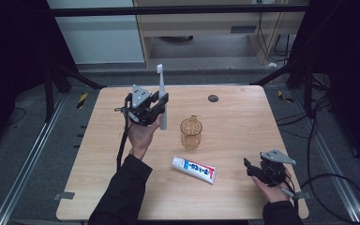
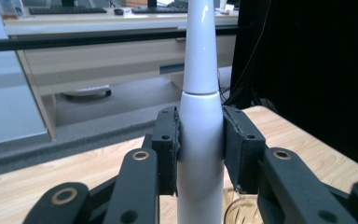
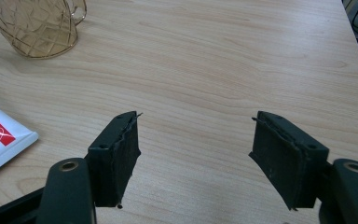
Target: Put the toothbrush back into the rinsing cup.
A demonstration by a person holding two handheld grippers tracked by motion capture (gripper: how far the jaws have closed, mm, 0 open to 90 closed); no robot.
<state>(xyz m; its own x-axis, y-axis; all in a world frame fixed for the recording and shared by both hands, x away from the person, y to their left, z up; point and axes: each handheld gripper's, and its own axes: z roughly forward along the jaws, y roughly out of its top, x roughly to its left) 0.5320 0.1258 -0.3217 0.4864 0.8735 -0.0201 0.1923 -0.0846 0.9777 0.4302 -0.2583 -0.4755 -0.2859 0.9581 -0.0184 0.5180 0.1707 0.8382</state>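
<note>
A white electric toothbrush [image 1: 162,96] stands upright in my left gripper [image 1: 158,107], held above the left half of the table. In the left gripper view both pads press on the toothbrush [image 2: 200,140] handle just below its neck. An amber glass cup [image 1: 191,132] with a handle stands mid-table, to the right of the toothbrush; its rim [image 2: 242,212] peeks in below the jaws. A white toothpaste tube [image 1: 194,169] lies flat in front of the cup. My right gripper [image 1: 252,169] rests low near the front right corner, open, with only bare wood between its jaws [image 3: 196,158].
The wooden table [image 1: 234,112] has a small dark round disc [image 1: 213,98] near its far edge. The cup [image 3: 37,25] and an end of the tube [image 3: 0,137] lie at the left of the right gripper view. Cables trail on the floor at the right.
</note>
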